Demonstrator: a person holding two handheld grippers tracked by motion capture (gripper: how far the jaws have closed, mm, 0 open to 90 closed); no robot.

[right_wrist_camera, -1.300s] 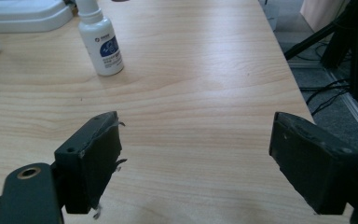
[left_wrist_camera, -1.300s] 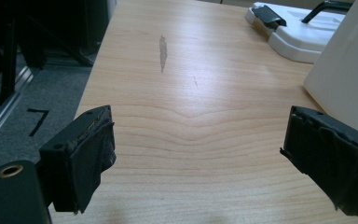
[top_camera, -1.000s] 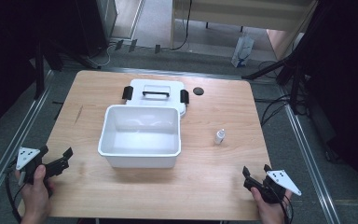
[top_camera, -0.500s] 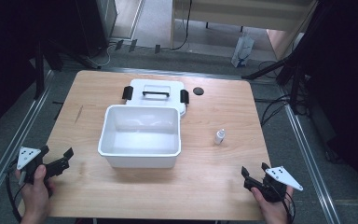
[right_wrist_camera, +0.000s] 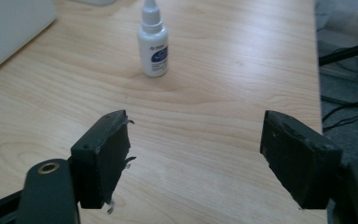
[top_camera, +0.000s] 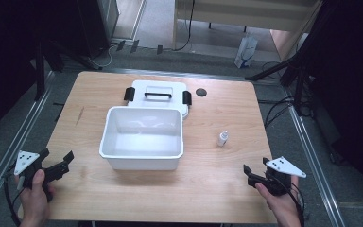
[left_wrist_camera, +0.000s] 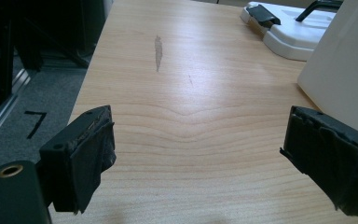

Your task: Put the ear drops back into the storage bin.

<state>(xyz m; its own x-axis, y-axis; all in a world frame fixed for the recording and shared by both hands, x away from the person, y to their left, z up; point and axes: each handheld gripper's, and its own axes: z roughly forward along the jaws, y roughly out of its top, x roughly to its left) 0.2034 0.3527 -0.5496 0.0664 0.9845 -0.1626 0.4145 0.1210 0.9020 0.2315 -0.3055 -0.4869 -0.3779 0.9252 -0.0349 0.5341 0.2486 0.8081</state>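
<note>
A small white dropper bottle (top_camera: 222,138) with a blue label stands upright on the wooden table, right of an open white bin (top_camera: 142,162). My right gripper (top_camera: 249,176) is held near the table's front right corner. In the right gripper view the bottle (right_wrist_camera: 153,42) stands well ahead of that gripper (right_wrist_camera: 196,149). Its jaws are open; they have just been closing a little, with nothing between them. My left gripper (top_camera: 56,156) is at the front left, open and empty (left_wrist_camera: 205,140), with the bin's wall (left_wrist_camera: 349,65) to its right.
The bin's white lid (top_camera: 157,90), with a black handle and black clips, lies flat behind the bin. A small black disc (top_camera: 201,92) lies right of the lid. A grey smear (left_wrist_camera: 158,46) marks the wood at the left. Metal rails and cables run along the table's sides.
The right hand has lifted its gripper slightly off the table's front edge. The left gripper, bottle, bin and lid have stayed where they were.
</note>
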